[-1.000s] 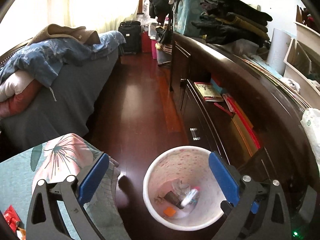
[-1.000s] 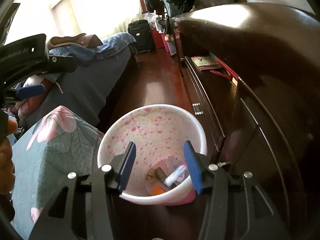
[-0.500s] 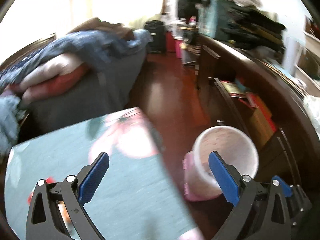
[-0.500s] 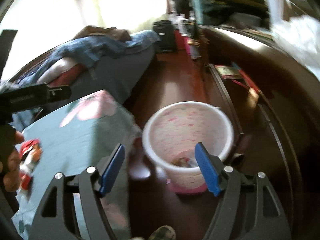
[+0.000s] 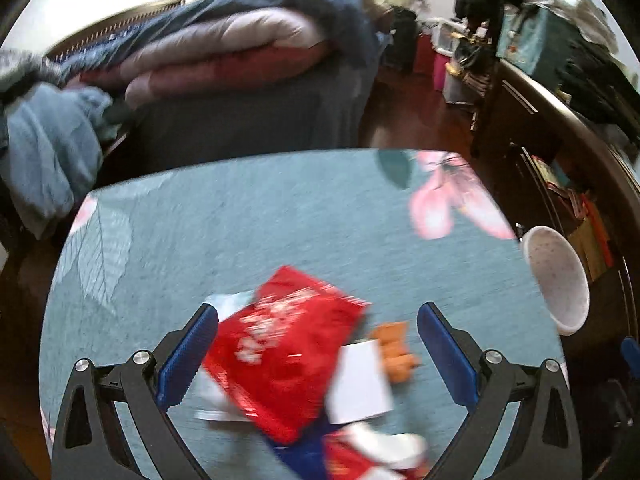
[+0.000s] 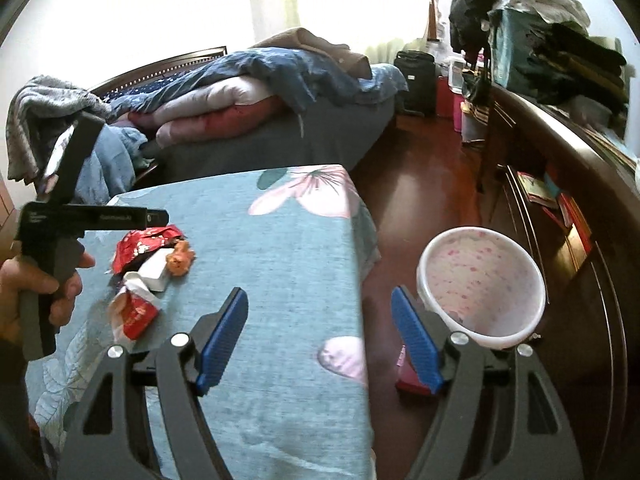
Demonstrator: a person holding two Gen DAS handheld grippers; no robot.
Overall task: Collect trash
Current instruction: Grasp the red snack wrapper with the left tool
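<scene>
I have swung both grippers away from the bin (image 6: 482,284) and back over the table (image 6: 280,240). A second ago both cameras looked straight down into the bin, with scraps lying at its bottom; now it stands off to the right on the floor, just beside the table's edge, and I can no longer see into it.

My left gripper (image 5: 318,354) hangs above the pile of trash with its jaws spread wide and nothing between the pads. Under it lies a red wrapper (image 5: 288,356), a white piece of paper (image 5: 360,384) touching it, some orange bits (image 5: 394,348) just beside that, and another red-and-white packet (image 5: 372,456) nearer to me. The view is blurred, so I cannot tell exactly what each piece is.

My right gripper (image 6: 320,336) is empty too, jaws apart, having opened up over the last second. It points at the table's right edge, well apart from the trash, which sits by my left hand (image 6: 36,292).

I judge one drop is done and the next pick falls to the left gripper, most likely the red wrapper.
</scene>
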